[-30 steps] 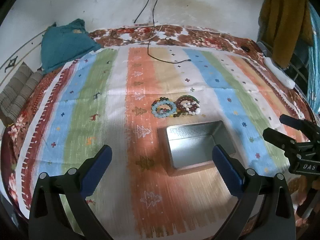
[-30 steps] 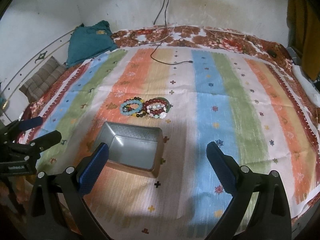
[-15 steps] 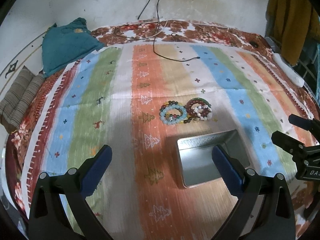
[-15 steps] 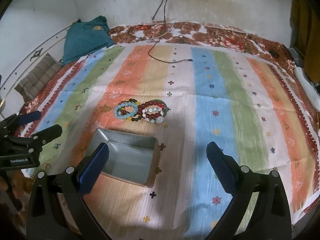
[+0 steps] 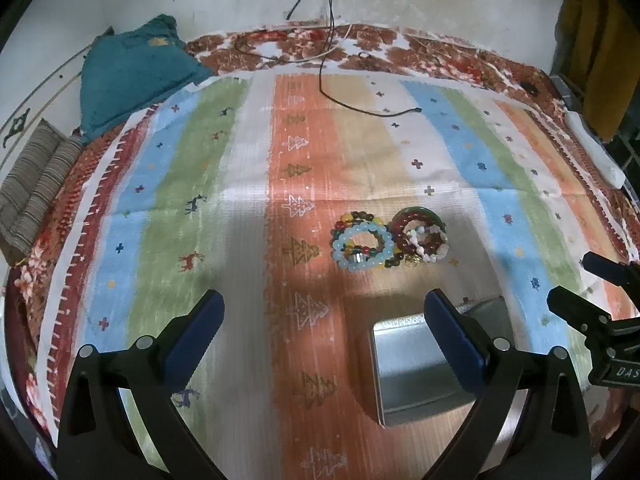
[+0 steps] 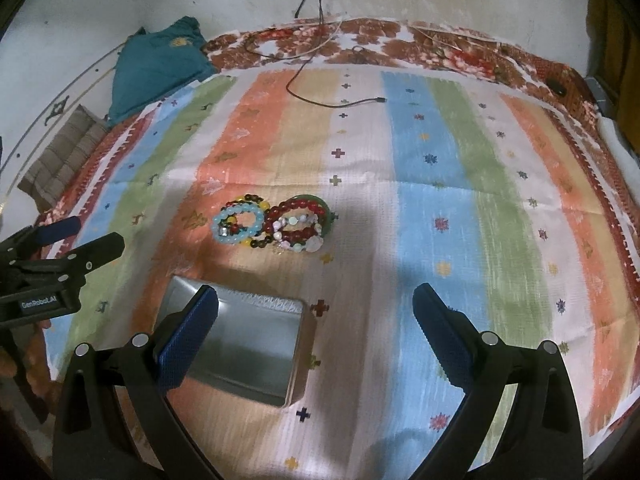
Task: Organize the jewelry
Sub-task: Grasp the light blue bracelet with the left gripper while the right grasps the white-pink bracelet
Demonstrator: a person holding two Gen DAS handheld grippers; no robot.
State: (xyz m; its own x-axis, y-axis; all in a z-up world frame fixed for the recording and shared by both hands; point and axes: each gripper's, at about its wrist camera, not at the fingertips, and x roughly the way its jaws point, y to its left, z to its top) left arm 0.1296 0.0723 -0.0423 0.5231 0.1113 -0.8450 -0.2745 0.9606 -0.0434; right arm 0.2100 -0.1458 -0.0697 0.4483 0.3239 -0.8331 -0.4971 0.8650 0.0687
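On the striped cloth [image 5: 248, 184] lie two clusters of bead bracelets [image 5: 390, 240], one empty tin [image 6: 248, 350]; left gripper [image 5: 324, 320] and right gripper [image 6: 316, 312] both spread, holding nothing.

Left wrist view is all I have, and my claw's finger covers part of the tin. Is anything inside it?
Observer: No. In the right wrist view the part of the tin that your finger hides shows only bare metal.
Operator: And the right claw? I see just its tips at the edge.
Observer: The right claw is wide open with nothing between its fingers.
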